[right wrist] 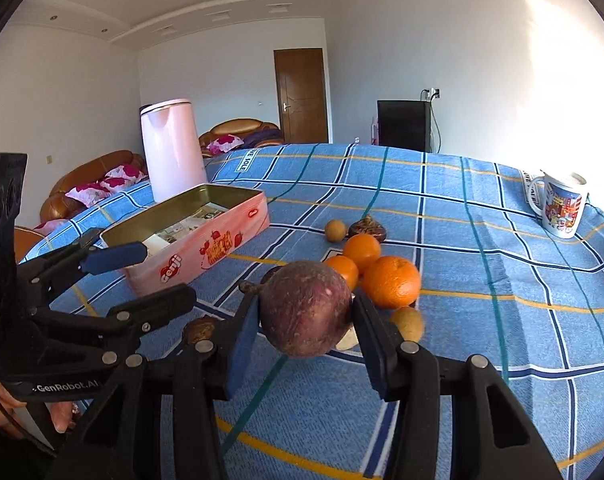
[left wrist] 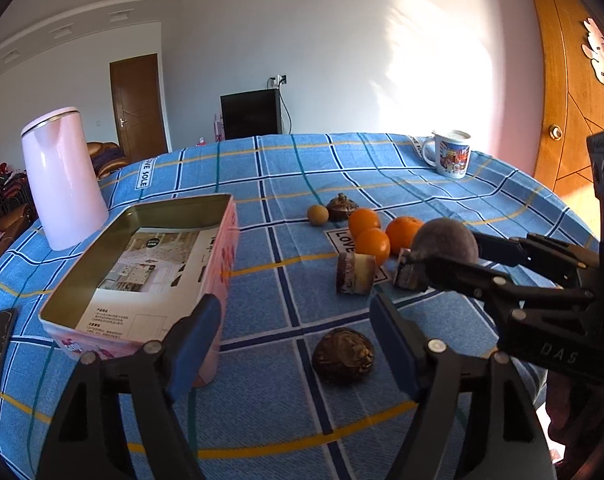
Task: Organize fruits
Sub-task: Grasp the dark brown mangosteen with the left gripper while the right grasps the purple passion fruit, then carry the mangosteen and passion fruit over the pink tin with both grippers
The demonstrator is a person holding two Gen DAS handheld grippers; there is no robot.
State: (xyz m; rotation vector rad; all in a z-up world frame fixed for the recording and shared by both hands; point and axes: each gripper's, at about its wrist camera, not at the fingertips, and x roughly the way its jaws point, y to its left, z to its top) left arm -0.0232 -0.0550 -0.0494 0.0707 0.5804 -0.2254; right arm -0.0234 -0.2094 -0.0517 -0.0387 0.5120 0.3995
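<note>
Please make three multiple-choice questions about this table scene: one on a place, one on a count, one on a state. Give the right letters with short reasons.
1. Where does the pink kettle stand?
A. behind the tin box
B. beside the mug
C. inside the box

2. How many oranges lie on the tablecloth?
A. one
B. three
C. five

3. What is the right gripper doing?
A. open, holding nothing
B. shut on the purple fruit
C. gripping the mug

Answers: A, the kettle rises past the box's far end; B, three lie clustered; B, both pads press the fruit.
</note>
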